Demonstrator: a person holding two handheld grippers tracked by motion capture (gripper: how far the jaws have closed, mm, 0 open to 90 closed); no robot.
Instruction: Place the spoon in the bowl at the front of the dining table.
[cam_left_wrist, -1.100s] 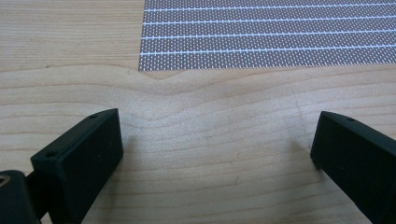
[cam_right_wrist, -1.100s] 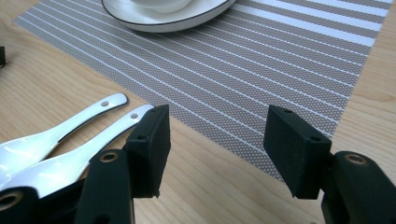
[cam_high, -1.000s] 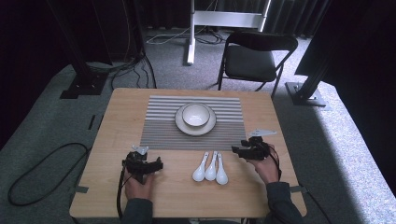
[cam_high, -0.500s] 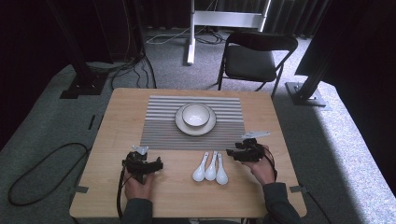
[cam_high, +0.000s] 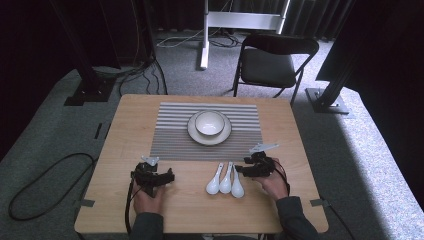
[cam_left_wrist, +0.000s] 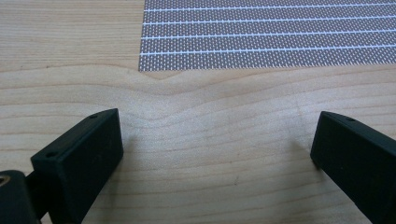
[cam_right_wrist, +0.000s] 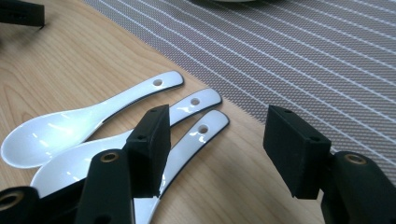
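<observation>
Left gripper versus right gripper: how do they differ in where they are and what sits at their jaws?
The left gripper has only bare wood between its jaws, the placemat lying ahead; the right gripper sits at the handles of three white spoons, one jaw over them. In the high view the left gripper is well clear of the spoons; the right gripper is beside them. Both are open, gripping nothing.

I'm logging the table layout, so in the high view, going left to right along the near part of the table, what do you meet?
Left gripper → three white ceramic spoons lying side by side → right gripper, its jaws open toward the spoons.
</observation>
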